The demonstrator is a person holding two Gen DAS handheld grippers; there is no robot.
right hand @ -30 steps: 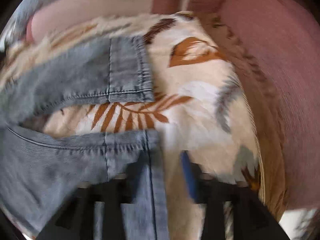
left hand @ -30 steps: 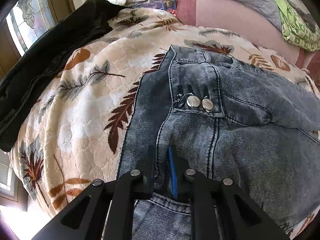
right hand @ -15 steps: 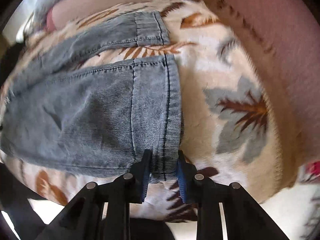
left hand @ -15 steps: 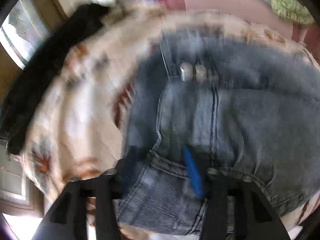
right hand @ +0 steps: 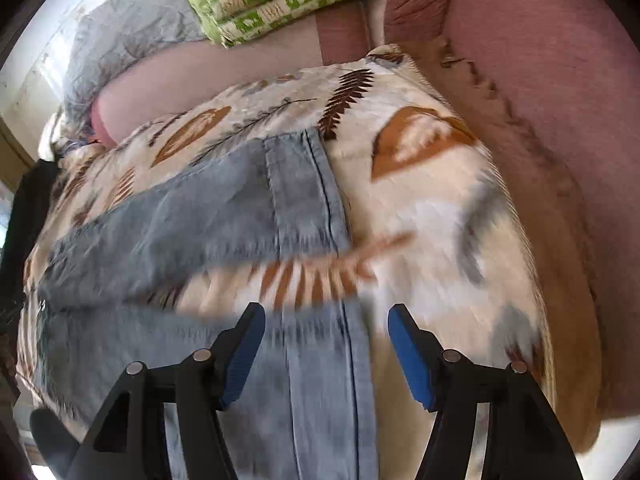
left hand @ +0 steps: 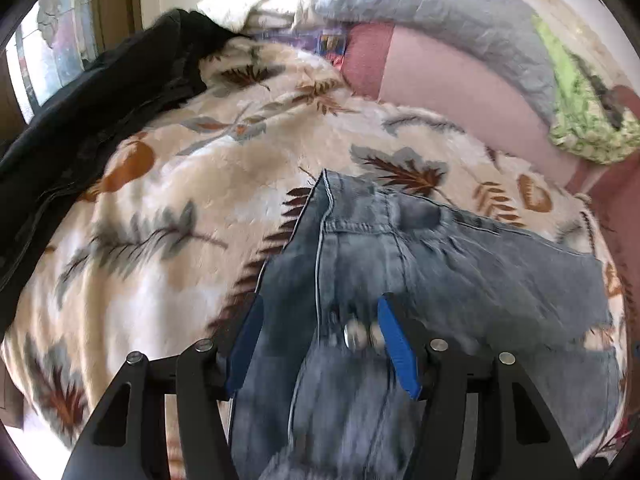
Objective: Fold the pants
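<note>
Grey-blue jeans [left hand: 460, 272] lie on a leaf-patterned blanket [left hand: 168, 208]. In the left wrist view my left gripper [left hand: 320, 312] hovers over the waist end. Its jaws are opening; the two metal buttons [left hand: 360, 336] and the denim show between the blue pads [left hand: 396, 344], which do not press on them. In the right wrist view my right gripper [right hand: 326, 320] hangs over the near leg's hem [right hand: 328, 380]. Its jaws are also opening, and the pads stand clear of the cloth. The far leg's hem [right hand: 304, 192] lies beyond, with a strip of blanket between the two legs.
A black garment [left hand: 92, 112] lies along the blanket's left side. At the back, a grey quilt [left hand: 432, 20] and a green patterned cloth [left hand: 580, 120] rest on the pink sofa [right hand: 560, 80]. The blanket's fringed edge [right hand: 532, 152] runs at the right.
The left gripper let go of the denim, opened and drew back over the waist buttons. The right gripper, shut on the leg hem half a second ago, has opened and released it.
</note>
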